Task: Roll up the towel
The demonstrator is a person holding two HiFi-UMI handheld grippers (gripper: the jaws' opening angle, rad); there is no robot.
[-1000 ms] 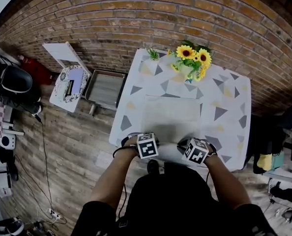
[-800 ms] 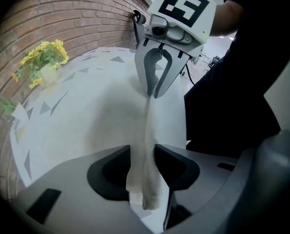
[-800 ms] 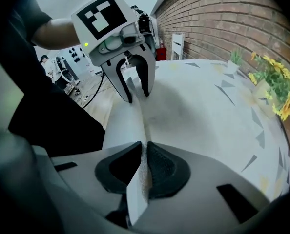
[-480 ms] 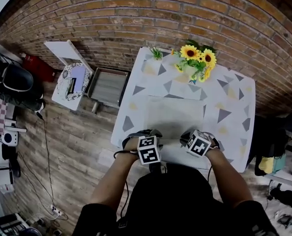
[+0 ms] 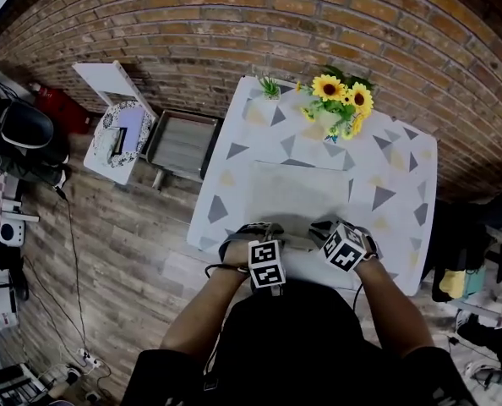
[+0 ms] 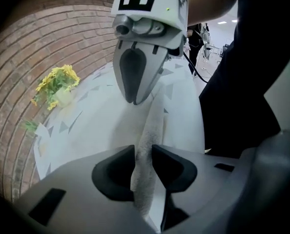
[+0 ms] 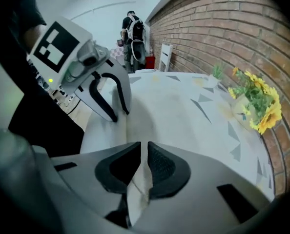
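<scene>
- The left claw (image 6: 144, 156) is clenched on a raised fold of the towel (image 6: 149, 126). Its jaws have just been closing, so the bite is probably fresh and shallow, and a hard tug could pull the cloth free.
- The right claw (image 7: 142, 155) pinches a thin edge of the same towel, its jaws having eased open a little. Only a sliver of cloth shows between them, so this side looks likelier to drop.
- The towel lies flat mid-surface, with its 6 o'clock hem lifted by both claws, left at about 7 o'clock and right at about 5. If one claw leads the other, the roll would likely start skewed and go conical.
- The surface (image 5: 386, 172) looks smooth. A push towards 12 o'clock might slide the whole towel instead of turning it over.
- The flowers (image 5: 340, 100) stand at 12 o'clock, near the far hem. A sliding towel could nudge them.
</scene>
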